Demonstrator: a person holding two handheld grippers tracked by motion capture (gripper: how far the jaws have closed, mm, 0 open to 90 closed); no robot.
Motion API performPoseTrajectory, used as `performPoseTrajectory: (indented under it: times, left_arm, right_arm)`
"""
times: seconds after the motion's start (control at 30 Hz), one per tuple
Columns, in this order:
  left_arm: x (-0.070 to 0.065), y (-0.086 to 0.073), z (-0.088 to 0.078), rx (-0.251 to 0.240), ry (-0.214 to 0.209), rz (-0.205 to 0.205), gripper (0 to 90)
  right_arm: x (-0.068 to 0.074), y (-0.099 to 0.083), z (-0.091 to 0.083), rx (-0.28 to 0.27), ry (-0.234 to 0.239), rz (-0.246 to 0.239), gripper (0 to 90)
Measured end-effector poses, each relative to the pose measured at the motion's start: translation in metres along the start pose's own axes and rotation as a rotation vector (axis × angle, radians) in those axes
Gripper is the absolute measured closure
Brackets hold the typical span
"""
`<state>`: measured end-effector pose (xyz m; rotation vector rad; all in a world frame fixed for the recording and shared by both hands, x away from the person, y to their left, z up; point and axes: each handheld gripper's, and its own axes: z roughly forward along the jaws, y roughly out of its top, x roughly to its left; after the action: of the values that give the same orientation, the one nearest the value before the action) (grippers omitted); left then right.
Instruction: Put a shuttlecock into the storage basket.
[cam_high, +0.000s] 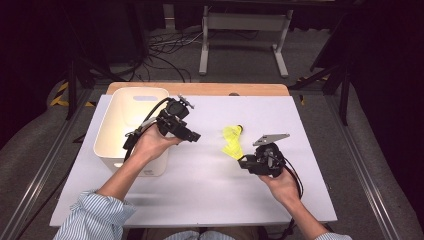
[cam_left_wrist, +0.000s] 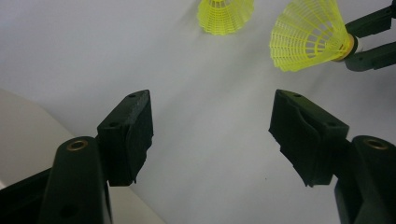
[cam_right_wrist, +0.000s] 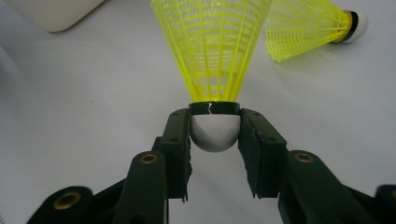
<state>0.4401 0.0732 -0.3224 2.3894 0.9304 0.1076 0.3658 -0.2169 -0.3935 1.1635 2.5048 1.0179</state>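
Yellow plastic mesh shuttlecock with a white rounded cork (cam_right_wrist: 215, 70) is pinched by the right gripper (cam_right_wrist: 215, 133), fingers (cam_right_wrist: 177, 140) pressed on either side of the cork just below its black band. In the high view it sits at the tip of the right gripper (cam_high: 243, 160), low over the white bench (cam_high: 210, 175), right of centre. A second yellow mesh shuttlecock (cam_high: 233, 132) lies on its side just beyond, close to the held one.

Left gripper (cam_left_wrist: 212, 135) has fingers (cam_left_wrist: 128, 133) spread wide with nothing between them, hovering by the near corner of the white plastic bin (cam_high: 131, 127), pointed toward both shuttlecocks.

Risks, as I judge them:
- Grip is on a round smooth cork, small contact; a quick swing or tilt could roll it out of the pinch.
- Skirt of the held one is near the lying one; a low sweep could knock that one away.
- If this goes to the bin, the left gripper sits in the path; a collision or a clipped bin rim could drop it short.
- A handover to the open left fingers could crush the soft mesh skirt.
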Motion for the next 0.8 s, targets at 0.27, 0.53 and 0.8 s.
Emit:
performPoseTrajectory:
  times: [0.27, 0.53, 0.8]
  left_arm:
    - [-0.001, -0.001, 0.001, 0.006, -0.015, 0.001, 32.1]
    - [-0.003, -0.001, 0.002, 0.018, -0.031, -0.001, 32.3]
    - [-0.004, 0.000, 0.004, 0.021, -0.042, 0.002, 33.0]
  right_arm:
    - [0.010, 0.013, 0.004, 0.005, 0.033, -0.027, 64.7]
    - [0.018, 0.021, 0.009, 0.020, 0.046, -0.045, 64.7]
    - [0.024, 0.027, 0.014, 0.035, 0.056, -0.061, 64.7]
